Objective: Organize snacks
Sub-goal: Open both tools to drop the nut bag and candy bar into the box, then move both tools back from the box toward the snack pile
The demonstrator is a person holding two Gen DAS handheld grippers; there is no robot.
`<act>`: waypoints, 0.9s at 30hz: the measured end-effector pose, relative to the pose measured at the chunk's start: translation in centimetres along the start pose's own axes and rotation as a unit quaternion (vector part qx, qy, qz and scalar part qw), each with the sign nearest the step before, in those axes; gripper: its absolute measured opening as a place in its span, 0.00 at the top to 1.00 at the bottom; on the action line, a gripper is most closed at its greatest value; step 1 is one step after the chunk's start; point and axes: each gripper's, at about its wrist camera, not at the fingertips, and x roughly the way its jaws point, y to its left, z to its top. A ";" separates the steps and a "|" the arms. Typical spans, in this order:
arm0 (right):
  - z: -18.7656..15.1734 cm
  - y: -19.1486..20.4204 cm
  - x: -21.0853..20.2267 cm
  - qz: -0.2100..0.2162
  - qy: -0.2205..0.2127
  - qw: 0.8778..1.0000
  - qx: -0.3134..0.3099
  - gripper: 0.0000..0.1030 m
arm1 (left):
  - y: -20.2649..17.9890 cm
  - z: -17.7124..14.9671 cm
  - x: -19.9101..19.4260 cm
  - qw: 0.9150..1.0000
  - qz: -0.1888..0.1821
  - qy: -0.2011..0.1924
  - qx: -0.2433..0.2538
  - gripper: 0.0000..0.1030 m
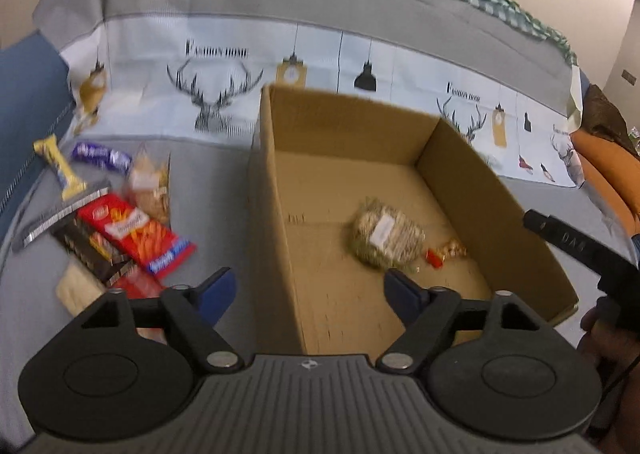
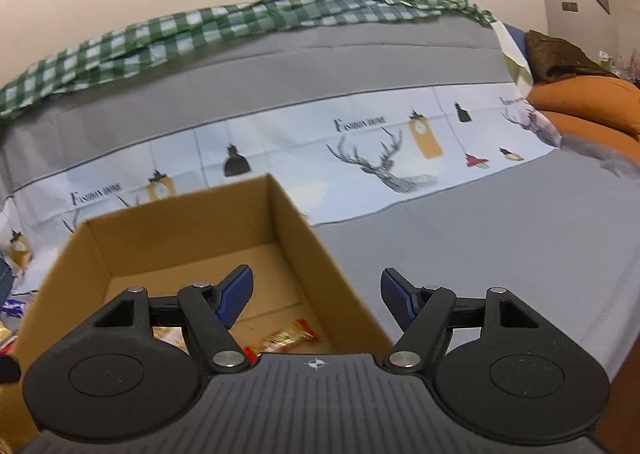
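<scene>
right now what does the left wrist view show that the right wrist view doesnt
Only the left wrist view: the clear bag of snacks inside the box, and the red packet in the pile beside it. Only the right wrist view: bare grey cover right of the box. Both: the cardboard box, a small red-gold candy inside, and the deer-print cloth.

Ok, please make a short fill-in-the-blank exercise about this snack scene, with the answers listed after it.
1. The clear bag of snacks lies inside the ____ box.
2. The red snack packet lies outside the box, on the ____ cloth.
3. The left gripper holds ____ between its fingers.
4. The fingertips of the right gripper are ____ in colour.

Missing words: cardboard; grey; nothing; blue
</scene>
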 end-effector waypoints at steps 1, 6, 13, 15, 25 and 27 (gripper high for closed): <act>0.0 -0.3 0.0 -0.001 0.003 1.000 0.001 0.34 | 0.1 -0.3 -0.1 1.000 -0.004 -0.001 -0.006 0.26; -0.2 -1.0 0.1 0.004 0.015 1.000 -0.009 0.70 | -0.5 -1.8 -0.7 1.000 -0.019 0.004 -0.011 0.45; -0.3 -2.4 0.2 -0.009 0.033 0.999 0.011 0.86 | -0.9 -2.9 -1.5 1.000 -0.026 0.002 -0.001 0.46; -0.4 -2.5 0.2 -0.012 0.035 0.999 0.010 0.86 | -1.0 -3.1 -1.6 0.999 -0.032 0.004 0.007 0.46; -0.6 -1.3 -1.9 0.002 -0.006 1.000 0.003 0.73 | -0.4 -2.5 -3.7 0.996 -0.070 -0.028 0.054 0.43; -0.7 -0.8 -2.9 0.019 -0.028 0.999 -0.007 0.54 | -0.4 -2.2 -4.4 0.994 -0.080 -0.042 0.061 0.43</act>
